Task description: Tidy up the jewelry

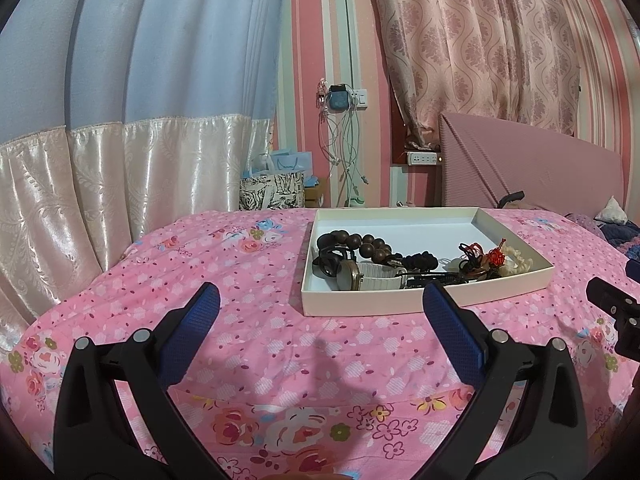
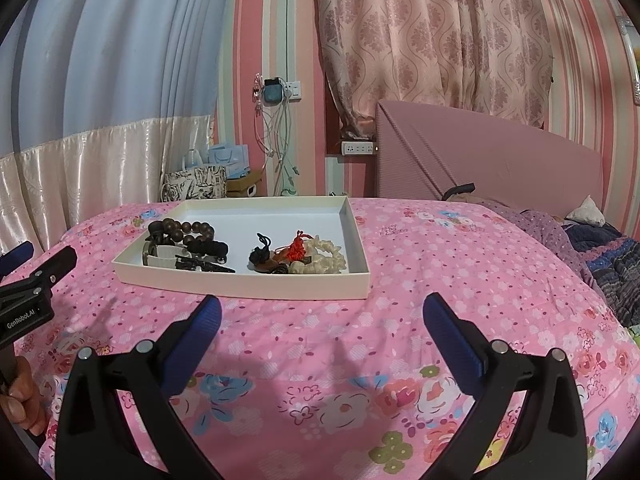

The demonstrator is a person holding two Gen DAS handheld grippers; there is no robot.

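Observation:
A shallow white box tray (image 1: 400, 304) (image 2: 240, 282) lies on the pink floral bedspread. Inside it are a dark wooden bead bracelet (image 1: 360, 242) (image 2: 182, 227), a watch with a white strap (image 1: 362, 278) (image 2: 164, 258), black hair ties (image 2: 260, 254), a red knotted charm (image 1: 496, 256) (image 2: 297, 249) and a cream bead bracelet (image 1: 516, 262) (image 2: 324, 256). My left gripper (image 1: 322, 300) hovers open just short of the tray's near edge, with nothing between its fingers. My right gripper (image 2: 322, 308) is also open and empty, in front of the tray's near right corner.
The bedspread (image 1: 240, 280) (image 2: 460, 280) stretches bare to the left and right of the tray. A pink headboard (image 2: 488, 156), a pillow and blankets (image 2: 608, 248) sit at the right. Curtains, gift bags (image 1: 276, 188) and hanging cables stand beyond the bed.

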